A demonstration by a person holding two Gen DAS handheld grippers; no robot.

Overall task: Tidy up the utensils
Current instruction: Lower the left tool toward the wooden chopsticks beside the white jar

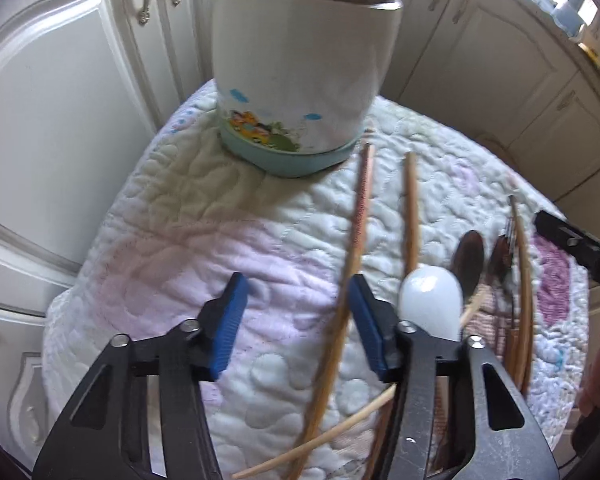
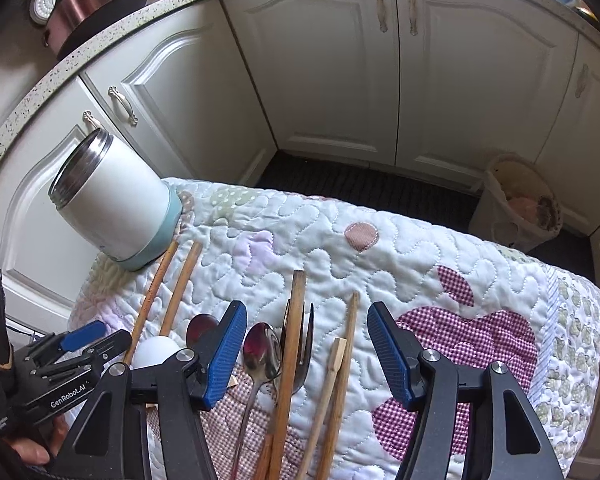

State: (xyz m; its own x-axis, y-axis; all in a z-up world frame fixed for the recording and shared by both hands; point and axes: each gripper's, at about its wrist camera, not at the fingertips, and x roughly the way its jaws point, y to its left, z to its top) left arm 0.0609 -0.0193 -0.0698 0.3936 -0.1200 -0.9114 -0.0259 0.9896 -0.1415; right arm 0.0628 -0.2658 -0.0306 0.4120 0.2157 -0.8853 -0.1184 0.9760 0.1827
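Both sets of jaws spread, empty. Chopsticks (image 2: 296, 344), spoon (image 2: 260, 354), fork (image 2: 306, 344) loose on quilted table (image 2: 400, 240) near jar (image 2: 112, 208). Light, stiff, probably slippery; pinch mid-shaft.

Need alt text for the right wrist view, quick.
The open right gripper hovers over a spoon, fork and chopsticks on a quilt. A white jar stands far left.

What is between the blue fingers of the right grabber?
Right wrist view: a spoon, a fork and wooden chopsticks lie between the open right gripper.
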